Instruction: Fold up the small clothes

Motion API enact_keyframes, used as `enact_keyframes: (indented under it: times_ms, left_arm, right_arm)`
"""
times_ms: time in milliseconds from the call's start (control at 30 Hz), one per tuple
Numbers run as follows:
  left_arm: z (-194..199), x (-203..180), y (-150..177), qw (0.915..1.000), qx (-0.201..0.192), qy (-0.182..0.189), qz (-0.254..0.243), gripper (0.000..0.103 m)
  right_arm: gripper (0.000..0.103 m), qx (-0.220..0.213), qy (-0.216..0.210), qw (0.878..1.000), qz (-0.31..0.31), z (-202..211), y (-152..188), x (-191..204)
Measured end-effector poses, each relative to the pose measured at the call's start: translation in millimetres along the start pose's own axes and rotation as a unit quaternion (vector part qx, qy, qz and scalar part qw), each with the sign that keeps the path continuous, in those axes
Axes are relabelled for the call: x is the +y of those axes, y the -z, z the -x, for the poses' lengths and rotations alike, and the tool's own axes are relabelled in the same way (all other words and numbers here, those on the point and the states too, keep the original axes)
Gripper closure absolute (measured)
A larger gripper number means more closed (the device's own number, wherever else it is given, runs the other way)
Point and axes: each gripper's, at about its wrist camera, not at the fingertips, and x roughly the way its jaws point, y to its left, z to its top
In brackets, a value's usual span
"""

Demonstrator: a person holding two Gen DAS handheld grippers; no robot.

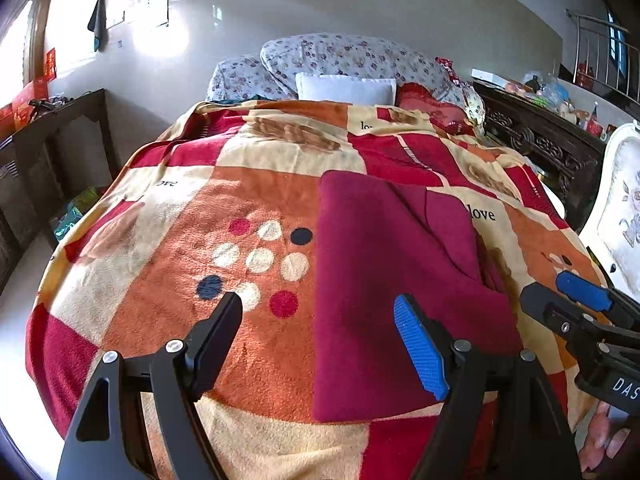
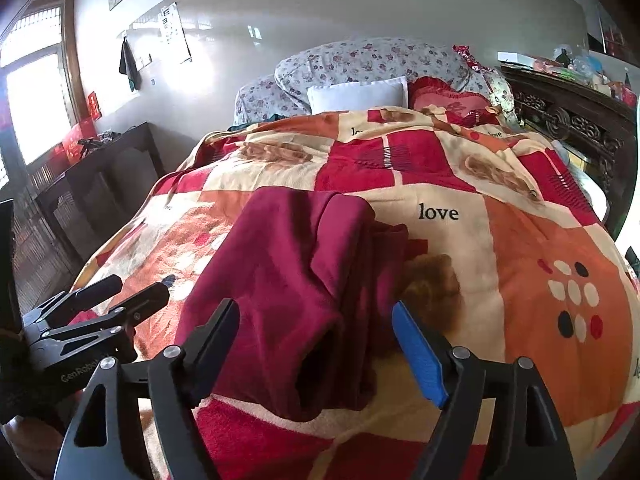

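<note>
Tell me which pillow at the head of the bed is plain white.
The small pillow in front; the big ones behind it are floral, the heart cushion red.

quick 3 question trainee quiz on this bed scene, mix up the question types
1. True or false: the folded dark red fleece garment lies on the patchwork orange, red and cream fleece blanket.
2. Which tool grips the garment? A left tool B right tool C neither
3. Fill in: the black word printed on the blanket beside the garment is ____.

Key: 1 true; 2 C, both tools stand open above it; 3 love
</note>
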Motion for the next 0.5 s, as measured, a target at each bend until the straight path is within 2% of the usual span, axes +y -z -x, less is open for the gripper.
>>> enact_keyframes:
  times_ms: [500]
  left_arm:
    - [7.3, -5.8, 0.4, 0.9999, -0.01, 0.0, -0.005, 0.025]
  right_arm:
    - [0.017, 0.002, 0.0, 1.0, -0.014, 2.7, 2.5, -3.8]
